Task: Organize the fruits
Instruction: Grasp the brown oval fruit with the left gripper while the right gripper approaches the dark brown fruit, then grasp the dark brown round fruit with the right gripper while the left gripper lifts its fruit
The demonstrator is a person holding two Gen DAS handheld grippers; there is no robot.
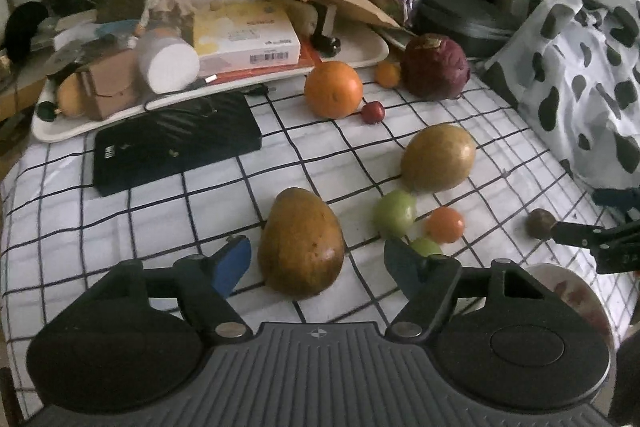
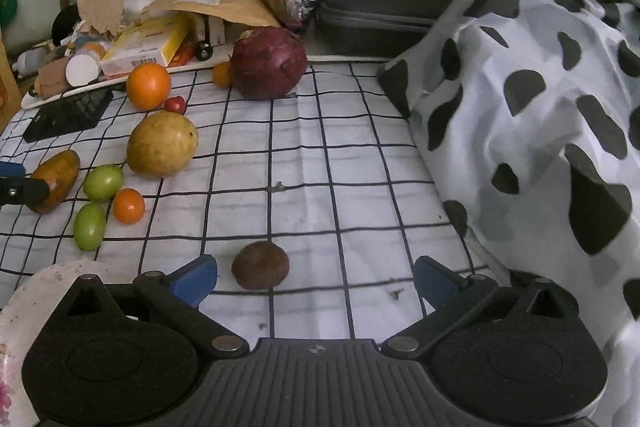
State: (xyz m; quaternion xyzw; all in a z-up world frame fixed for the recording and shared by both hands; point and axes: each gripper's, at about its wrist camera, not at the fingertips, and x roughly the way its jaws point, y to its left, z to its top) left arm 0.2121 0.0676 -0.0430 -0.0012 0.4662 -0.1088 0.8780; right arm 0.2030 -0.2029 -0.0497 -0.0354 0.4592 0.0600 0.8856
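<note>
Left gripper (image 1: 316, 259) brackets the brown mango (image 1: 301, 242) lying on the checked cloth (image 1: 160, 203), jaws part-open, pads not touching it. Right gripper (image 2: 316, 279) gapes wide, a small dark fruit (image 2: 260, 270) between its fingers, untouched.

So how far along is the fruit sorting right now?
Nothing looks sorted yet: all the fruit lies loose on the checked cloth, and no fruit shows on the visible part of the plate. In hand: the left hand-held gripper brackets a mango, pads not touching; the right hand-held gripper, open, brackets a small brown fruit. Everything remains.
</note>
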